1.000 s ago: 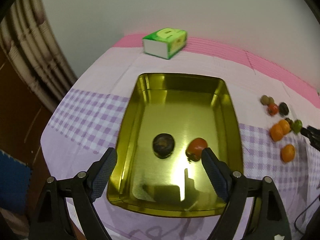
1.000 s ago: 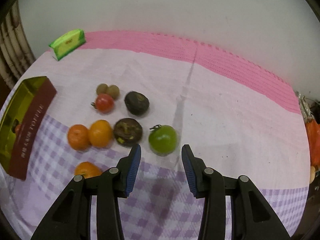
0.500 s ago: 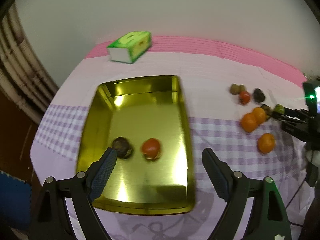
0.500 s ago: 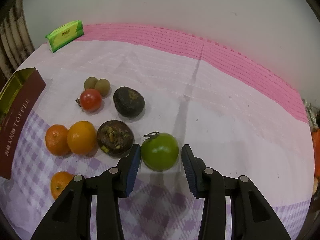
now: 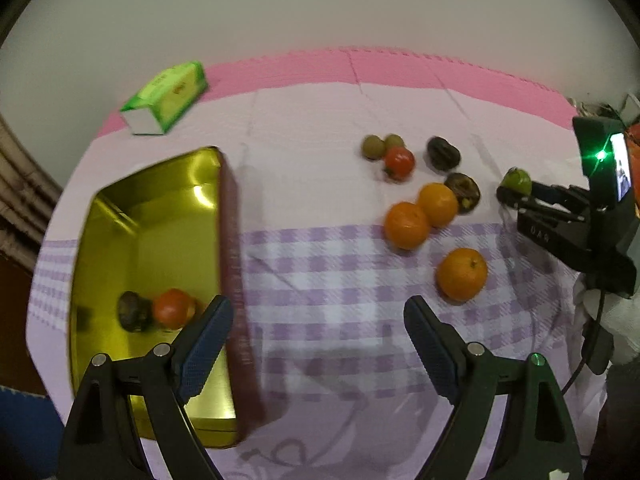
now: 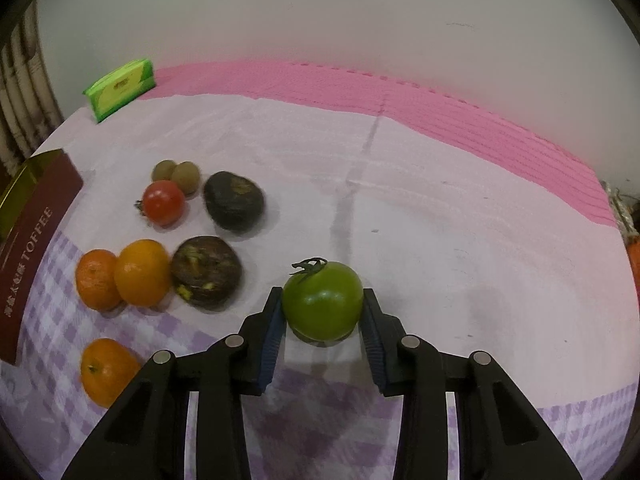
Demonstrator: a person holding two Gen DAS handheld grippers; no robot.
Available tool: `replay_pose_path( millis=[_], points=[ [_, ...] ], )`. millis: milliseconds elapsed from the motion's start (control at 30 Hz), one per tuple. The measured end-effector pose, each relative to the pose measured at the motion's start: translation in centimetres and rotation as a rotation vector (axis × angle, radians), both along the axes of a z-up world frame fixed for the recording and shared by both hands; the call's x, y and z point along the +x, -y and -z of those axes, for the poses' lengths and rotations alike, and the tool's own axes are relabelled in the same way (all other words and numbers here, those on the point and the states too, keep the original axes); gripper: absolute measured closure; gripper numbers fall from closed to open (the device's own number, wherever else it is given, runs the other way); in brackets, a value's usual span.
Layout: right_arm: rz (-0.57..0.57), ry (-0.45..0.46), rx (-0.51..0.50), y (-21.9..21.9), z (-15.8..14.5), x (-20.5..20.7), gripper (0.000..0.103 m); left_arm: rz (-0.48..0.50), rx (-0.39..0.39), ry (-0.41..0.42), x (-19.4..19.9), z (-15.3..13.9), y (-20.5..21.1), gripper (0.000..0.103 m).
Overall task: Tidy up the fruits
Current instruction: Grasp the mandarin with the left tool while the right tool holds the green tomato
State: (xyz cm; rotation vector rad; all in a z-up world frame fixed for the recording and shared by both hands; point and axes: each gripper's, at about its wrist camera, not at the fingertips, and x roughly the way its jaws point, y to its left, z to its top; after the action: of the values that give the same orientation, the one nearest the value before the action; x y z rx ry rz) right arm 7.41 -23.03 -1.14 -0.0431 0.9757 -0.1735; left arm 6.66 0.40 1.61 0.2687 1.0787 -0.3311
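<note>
Checked cloth (image 6: 440, 240): right gripper (image 6: 322, 322) angled down, jaws just closed onto green tomato (image 6: 322, 300); left gripper (image 5: 316, 344) jaws apart

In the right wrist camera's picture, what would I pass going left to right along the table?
Toffee tin → red tomato → dark round fruit → green tomato, clamped in the right gripper.

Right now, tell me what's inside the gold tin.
Inside the gold tin lie a red tomato and a dark round fruit, side by side. The left gripper's finger covers part of the near floor.
</note>
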Motion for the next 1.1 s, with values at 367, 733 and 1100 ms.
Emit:
replay_pose_path(
  millis=[367,733,1100],
  points=[
    [0.145,0.027,0.021,5.8,0.2,-2.4,0.065,0.108,0.01,-0.016,-0.8,2.2,5.5,0.022],
    [0.147,0.072,0.029,6.1,0.4,-3.5,0.065,0.143,-0.027,-0.051,0.4,3.3,9.6,0.028],
    [0.145,0.077,0.023,6.2,0.4,-3.5,0.065,0.167,-0.066,-0.122,0.5,5.0,10.2,0.061]
  ],
)
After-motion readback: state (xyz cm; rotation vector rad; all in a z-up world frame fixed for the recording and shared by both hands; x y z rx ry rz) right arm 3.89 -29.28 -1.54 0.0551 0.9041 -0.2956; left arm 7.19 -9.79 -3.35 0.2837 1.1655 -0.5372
